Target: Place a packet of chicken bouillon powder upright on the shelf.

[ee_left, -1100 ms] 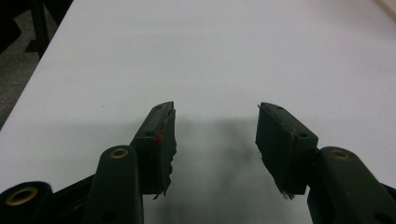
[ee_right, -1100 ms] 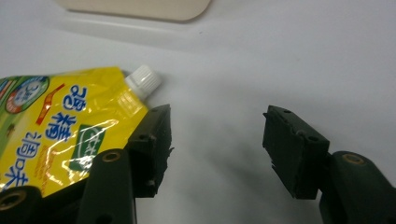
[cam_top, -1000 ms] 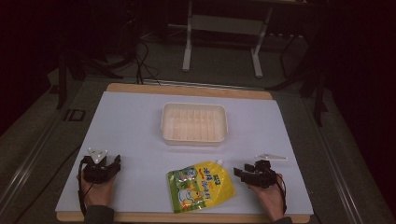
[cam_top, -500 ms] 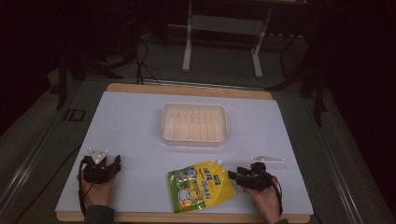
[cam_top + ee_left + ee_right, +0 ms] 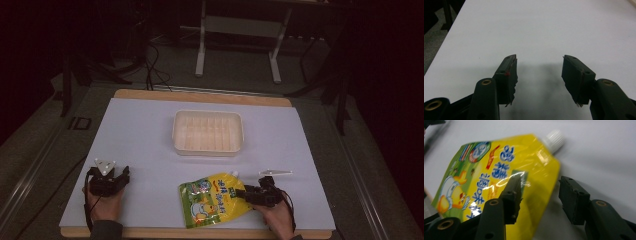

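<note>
Black jaws of the right gripper (image 5: 539,197) straddle the right edge of a yellow spouted pouch (image 5: 499,180); they have just been closing, yet a gap remains and the pads do not press on the pouch, so the gripper is unclenched. One jaw lies over the printed face, the other over bare table (image 5: 599,150) just beside the edge. In the high view the right gripper (image 5: 246,192) meets the pouch (image 5: 212,199) near the front edge of the table (image 5: 140,130), with the white cap (image 5: 554,138) pointing far and right. An empty pale tray (image 5: 208,132) stands farther off, at the middle. The left gripper (image 5: 539,75) rests idle at the near left, jaws spread over bare table, grasping nothing. Judged step: pinching the pouch edge for a lift. A good grip seats the lower jaw under the flat seam, closes squarely, and bites deep enough that the slick film cannot slide free.
</note>
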### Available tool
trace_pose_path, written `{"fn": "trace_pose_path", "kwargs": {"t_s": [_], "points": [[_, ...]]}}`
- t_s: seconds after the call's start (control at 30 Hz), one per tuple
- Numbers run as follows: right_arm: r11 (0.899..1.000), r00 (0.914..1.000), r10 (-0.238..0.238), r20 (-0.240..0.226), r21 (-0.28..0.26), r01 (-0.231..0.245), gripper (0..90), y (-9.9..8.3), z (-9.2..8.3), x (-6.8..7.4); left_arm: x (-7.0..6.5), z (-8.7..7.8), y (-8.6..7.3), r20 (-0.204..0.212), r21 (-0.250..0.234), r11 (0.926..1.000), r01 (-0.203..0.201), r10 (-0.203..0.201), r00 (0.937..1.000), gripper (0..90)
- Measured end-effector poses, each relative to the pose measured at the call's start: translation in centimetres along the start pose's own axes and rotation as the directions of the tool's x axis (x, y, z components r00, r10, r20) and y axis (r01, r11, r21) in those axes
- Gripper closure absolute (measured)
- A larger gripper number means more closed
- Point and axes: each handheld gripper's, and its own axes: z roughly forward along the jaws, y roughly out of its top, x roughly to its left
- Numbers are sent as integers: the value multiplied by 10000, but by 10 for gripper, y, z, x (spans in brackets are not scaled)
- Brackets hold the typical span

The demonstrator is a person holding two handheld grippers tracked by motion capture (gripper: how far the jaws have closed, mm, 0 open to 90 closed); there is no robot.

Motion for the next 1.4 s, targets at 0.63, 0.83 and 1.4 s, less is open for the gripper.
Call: {"fn": "trace_pose_path", "kwargs": {"t_s": [0.63, 0.83, 1.4], "points": [[9919, 9951, 928, -333, 907, -895, 900, 16, 14, 10, 0, 0, 0, -36, 43, 10000, -4, 4, 10000, 454], [9958, 9971, 654, -384, 661, -628, 900, 26, 7, 17, 0, 0, 0, -52, 26, 10000, -3, 3, 10000, 455], [9998, 9986, -34, -521, 180, 44, 900, 50, -1, 34, 1, 0, 0, -58, -13, 10000, 76, -76, 10000, 455]]}}
